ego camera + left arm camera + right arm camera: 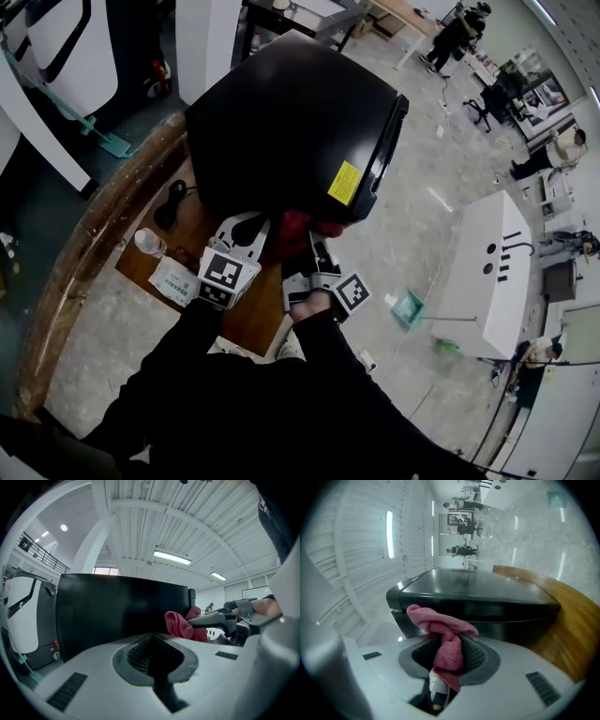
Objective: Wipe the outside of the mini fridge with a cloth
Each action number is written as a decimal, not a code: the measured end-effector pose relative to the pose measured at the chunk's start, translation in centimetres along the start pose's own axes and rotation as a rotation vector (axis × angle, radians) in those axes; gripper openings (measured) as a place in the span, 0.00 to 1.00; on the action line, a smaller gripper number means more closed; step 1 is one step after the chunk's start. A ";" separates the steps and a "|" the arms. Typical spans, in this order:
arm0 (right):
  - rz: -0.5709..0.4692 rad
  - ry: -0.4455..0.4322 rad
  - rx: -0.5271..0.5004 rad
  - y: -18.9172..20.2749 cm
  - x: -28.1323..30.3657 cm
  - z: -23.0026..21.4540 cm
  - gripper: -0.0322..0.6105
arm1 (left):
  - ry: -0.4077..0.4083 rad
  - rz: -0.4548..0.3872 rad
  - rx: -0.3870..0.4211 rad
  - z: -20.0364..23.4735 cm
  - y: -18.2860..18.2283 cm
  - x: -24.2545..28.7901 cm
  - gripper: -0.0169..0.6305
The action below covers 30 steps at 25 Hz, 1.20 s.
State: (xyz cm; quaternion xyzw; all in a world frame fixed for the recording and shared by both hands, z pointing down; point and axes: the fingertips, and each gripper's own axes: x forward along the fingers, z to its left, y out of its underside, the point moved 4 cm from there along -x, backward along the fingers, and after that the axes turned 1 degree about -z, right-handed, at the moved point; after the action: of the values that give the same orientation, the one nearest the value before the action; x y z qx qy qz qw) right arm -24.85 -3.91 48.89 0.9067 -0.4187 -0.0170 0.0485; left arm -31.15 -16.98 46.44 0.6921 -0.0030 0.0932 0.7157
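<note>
The black mini fridge [291, 122] stands on a wooden table [248, 314], with a yellow sticker [344, 182] near its door edge. My right gripper [315, 240] is shut on a pink-red cloth [298, 225], which is bunched against the fridge's near lower side. In the right gripper view the cloth [446, 641] hangs folded between the jaws of that gripper [445, 656], just short of the fridge [478, 595]. My left gripper [246, 227] is beside it to the left, close to the fridge [122, 609]. The left gripper [152, 637] is shut on nothing. It sees the cloth [180, 624] and the right gripper [220, 618].
On the table's left part lie a small bottle [148, 242], a pack of wipes [174, 279] and a black cable [172, 202]. A white cabinet [483, 272] and a green dustpan [406, 307] stand on the floor to the right. People [455, 37] are far back.
</note>
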 end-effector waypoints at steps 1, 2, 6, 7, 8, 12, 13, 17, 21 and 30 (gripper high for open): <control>-0.005 -0.002 -0.025 0.1 -0.2 0.1 0.24 | -0.006 -0.003 -0.005 0.5 0.1 -0.2 0.04; -0.007 -0.002 -0.063 0.3 -0.4 0.1 0.24 | -0.009 -0.010 -0.014 0.9 0.3 -0.5 0.04; 0.071 0.016 -0.214 3.7 0.1 -1.0 0.24 | -0.072 -0.017 0.000 4.4 1.0 -2.0 0.04; 0.107 0.027 -0.225 5.1 0.6 -1.8 0.24 | -0.108 -0.010 0.013 5.8 1.3 -2.7 0.04; 0.141 0.042 -0.226 6.6 1.1 -2.7 0.24 | -0.146 -0.006 0.015 7.3 1.9 -3.4 0.04; 0.245 0.038 -0.167 11.4 4.5 -6.1 0.24 | -0.260 0.013 -0.003 11.7 4.6 -5.4 0.04; 0.264 0.042 -0.169 12.2 5.5 -7.1 0.24 | -0.279 0.019 0.003 12.6 5.4 -5.6 0.04; 0.316 0.059 -0.126 14.6 9.7 -11.1 0.25 | -0.349 0.068 -0.023 15.1 8.9 -5.9 0.04; 0.392 0.066 -0.064 17.9 12.9 -15.0 0.25 | -0.384 0.108 -0.042 16.7 12.1 -5.4 0.04; 0.417 0.092 0.004 21.3 18.5 -21.0 0.26 | -0.394 0.166 -0.064 18.8 16.1 -3.9 0.04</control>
State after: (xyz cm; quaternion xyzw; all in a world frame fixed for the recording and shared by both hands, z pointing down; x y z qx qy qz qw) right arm -27.44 -30.16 72.13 0.8003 -0.5947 0.0355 0.0683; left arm -34.83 -35.71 62.70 0.6712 -0.2026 0.0146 0.7129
